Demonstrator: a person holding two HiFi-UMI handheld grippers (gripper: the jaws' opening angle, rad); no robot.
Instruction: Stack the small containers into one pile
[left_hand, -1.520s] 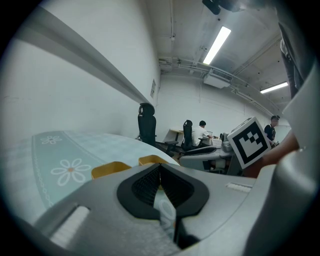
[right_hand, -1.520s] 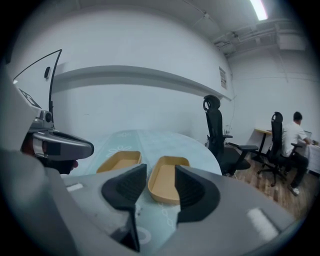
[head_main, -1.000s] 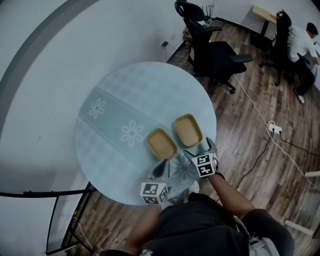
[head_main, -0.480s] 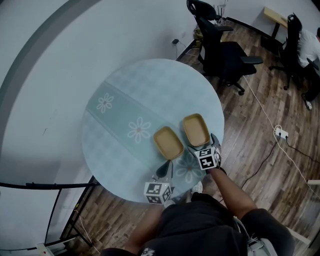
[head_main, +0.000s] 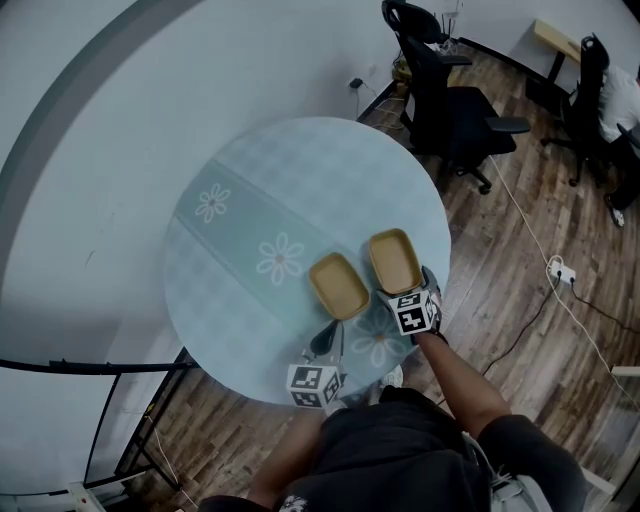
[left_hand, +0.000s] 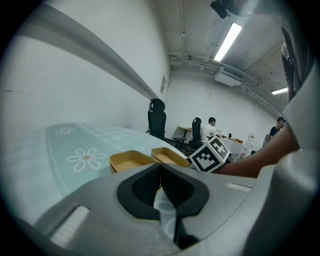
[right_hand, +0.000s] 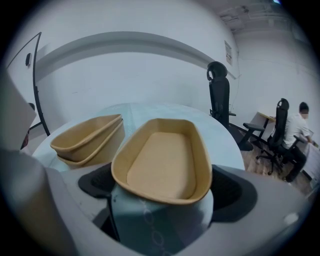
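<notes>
On the round table (head_main: 250, 180), which has a pale blue flowered cover, two tan oval containers sit side by side near the edge closest to the person, close together but apart. The right claw (head_main: 405, 292) has its jaws spread wide, and the near end of the right-hand container (right_hand: 162, 162) lies between them. Its rim reaches out over both black pads, though I cannot tell whether the pads touch its walls. Only its bare tan floor shows inside. The left-hand container (right_hand: 87, 140) stands just beside it on the table. In the right gripper view it shows two rims, one close under the other, like one container nested in another. The left claw (left_hand: 160, 167) is near the table's edge, short of that container, with its jaws pressed together on nothing.
</notes>
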